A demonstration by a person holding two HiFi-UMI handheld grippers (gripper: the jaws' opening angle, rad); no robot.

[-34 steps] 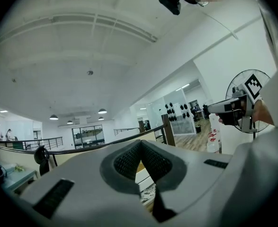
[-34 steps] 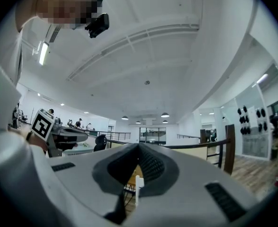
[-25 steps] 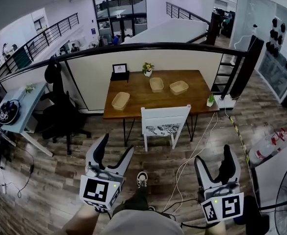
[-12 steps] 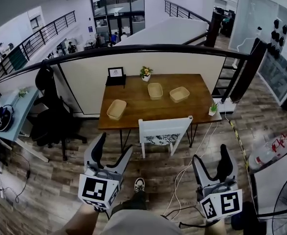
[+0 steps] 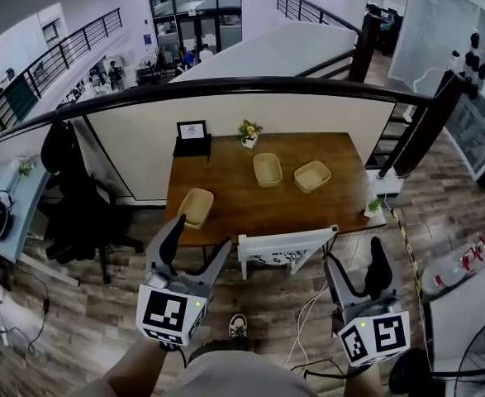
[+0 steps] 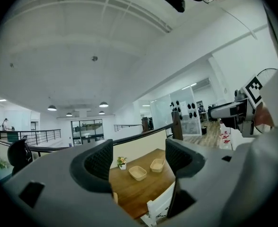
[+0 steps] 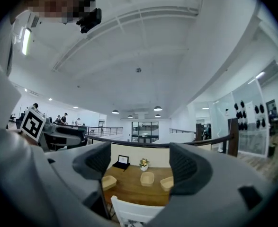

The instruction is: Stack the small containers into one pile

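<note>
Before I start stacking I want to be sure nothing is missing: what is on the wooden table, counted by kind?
Baskets: 3
Flower pot: 1
Picture frame: 1
Total: 5
</note>
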